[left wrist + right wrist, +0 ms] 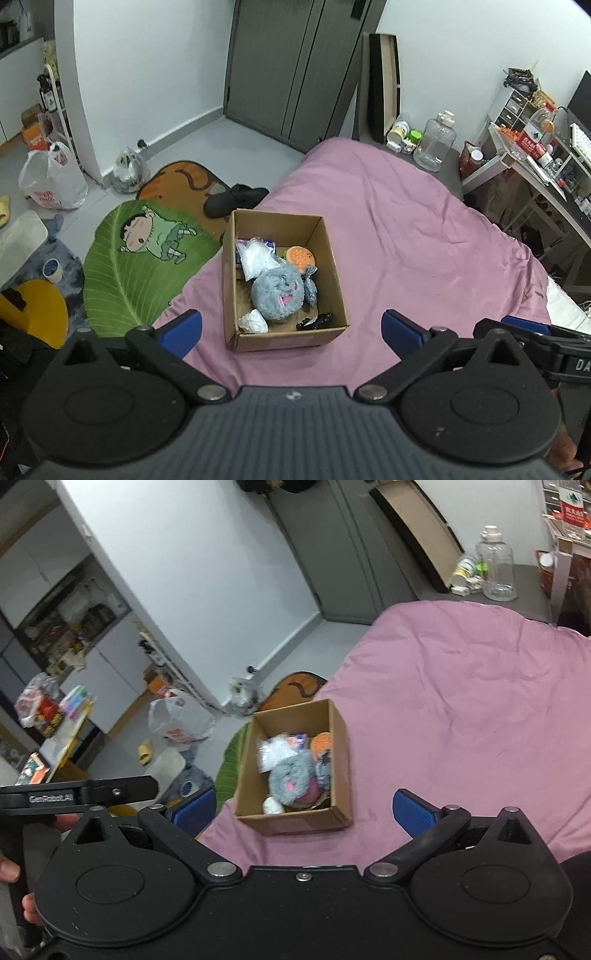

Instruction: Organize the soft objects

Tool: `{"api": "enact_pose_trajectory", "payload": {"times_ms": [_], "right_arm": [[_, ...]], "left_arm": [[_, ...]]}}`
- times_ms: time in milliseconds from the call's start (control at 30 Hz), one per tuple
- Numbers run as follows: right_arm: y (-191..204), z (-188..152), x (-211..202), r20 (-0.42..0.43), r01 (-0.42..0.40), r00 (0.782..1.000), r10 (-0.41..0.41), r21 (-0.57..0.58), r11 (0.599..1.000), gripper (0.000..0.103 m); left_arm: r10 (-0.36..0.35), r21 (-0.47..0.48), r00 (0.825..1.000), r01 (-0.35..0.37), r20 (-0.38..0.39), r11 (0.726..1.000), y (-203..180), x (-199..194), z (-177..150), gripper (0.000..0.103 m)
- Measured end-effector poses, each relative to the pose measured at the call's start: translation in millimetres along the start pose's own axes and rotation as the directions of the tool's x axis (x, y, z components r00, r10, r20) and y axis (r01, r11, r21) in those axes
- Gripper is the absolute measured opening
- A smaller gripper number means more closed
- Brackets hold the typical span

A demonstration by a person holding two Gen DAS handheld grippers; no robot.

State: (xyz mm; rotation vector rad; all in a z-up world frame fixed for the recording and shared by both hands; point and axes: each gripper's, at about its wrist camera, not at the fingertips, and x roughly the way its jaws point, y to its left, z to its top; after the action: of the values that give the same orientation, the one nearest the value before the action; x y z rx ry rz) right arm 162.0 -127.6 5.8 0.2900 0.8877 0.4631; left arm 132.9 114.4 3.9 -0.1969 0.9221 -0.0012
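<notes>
left gripper (pixel 291 330) fingers wide, empty | right gripper (pixel 304 808) fingers wide, empty | round grey plush toy (pixel 277 294) inside open brown cardboard box (pixel 334 273) | risk: light box may tip if nudged

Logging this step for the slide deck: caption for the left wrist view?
Open left gripper hovers over a cardboard box of soft toys on a pink bedspread.
</notes>
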Motion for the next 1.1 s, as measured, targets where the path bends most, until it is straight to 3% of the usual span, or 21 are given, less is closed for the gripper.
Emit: {"api": "enact_pose_trajectory", "payload": {"times_ms": [467,667,1000,1100], "right_arm": [[10.4,-27.9,-59.4,0.084,0.027,0.996,-0.022,-0.066,0.997,0.103],[14.2,-32.3,-74.4,0.074,0.016,0.997,-0.010,-0.078,0.997,0.103],[24.5,-37.3,-94.5,0.077,0.093,0.994,-0.083,-0.139,0.986,0.103],[23.0,-35.8,-102.7,0.090,0.078,0.994,-0.065,-0.152,0.985,0.103]], "left_arm": [[0.073,-0.022,0.994,-0.072,0.079,0.997,-21.8,-48.6,-54.5,0.102],[0.083,-0.003,0.991,-0.083,0.109,0.997,-35.2,-70.2,-72.3,0.102],[0.099,-0.001,0.982,-0.100,0.163,0.995,-49.1,-100.3,-85.8,0.102],[0.100,0.018,0.981,-0.104,0.169,0.994,-52.6,-103.4,-88.2,0.102]]}}
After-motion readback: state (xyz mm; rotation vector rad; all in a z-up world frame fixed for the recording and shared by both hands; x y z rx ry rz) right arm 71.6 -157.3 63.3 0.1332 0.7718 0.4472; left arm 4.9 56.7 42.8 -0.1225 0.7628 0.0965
